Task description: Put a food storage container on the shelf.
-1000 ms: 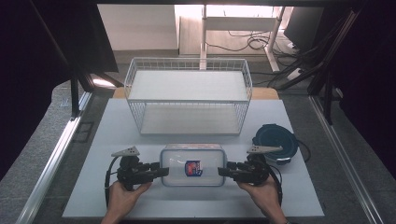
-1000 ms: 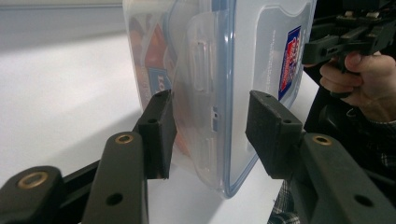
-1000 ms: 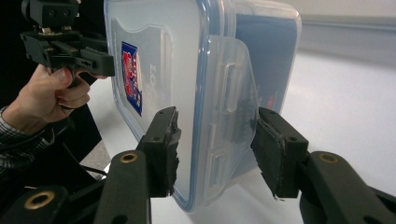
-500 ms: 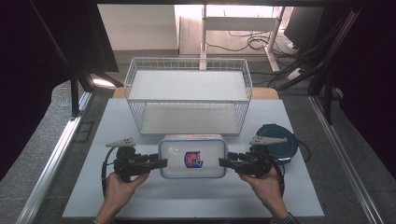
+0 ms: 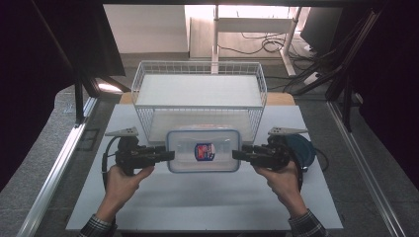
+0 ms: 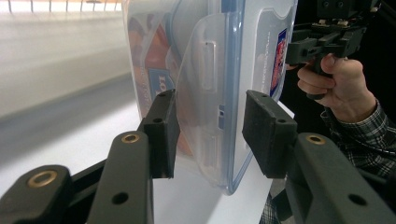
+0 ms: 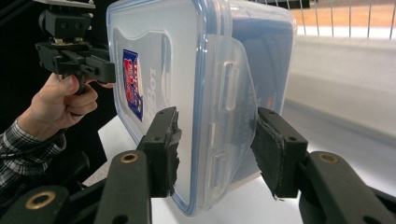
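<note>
A clear plastic container [image 5: 203, 150] with a blue-rimmed lid and a red-and-blue label hangs above the white table, level, just in front of the basket. My left gripper [image 5: 170, 155] is shut on its left end and my right gripper [image 5: 236, 154] on its right end. In the left gripper view the two pads clamp the container [image 6: 210, 70] at its side latch, one on the body and one on the lid. The right gripper view has the same grip on the container [image 7: 187, 70] at the opposite latch, with the other hand and its gripper beyond.
A white wire basket [image 5: 199, 69] stands on the table right behind the container, its top open. A round blue object [image 5: 305, 148] lies under my right hand. The white table top [image 5: 197, 207] ends at a metal rail [image 5: 59, 163] on the left.
Both hands have risen together and carried the container up off the table, nearer the basket's front wall. The grips have stayed on its two ends.
</note>
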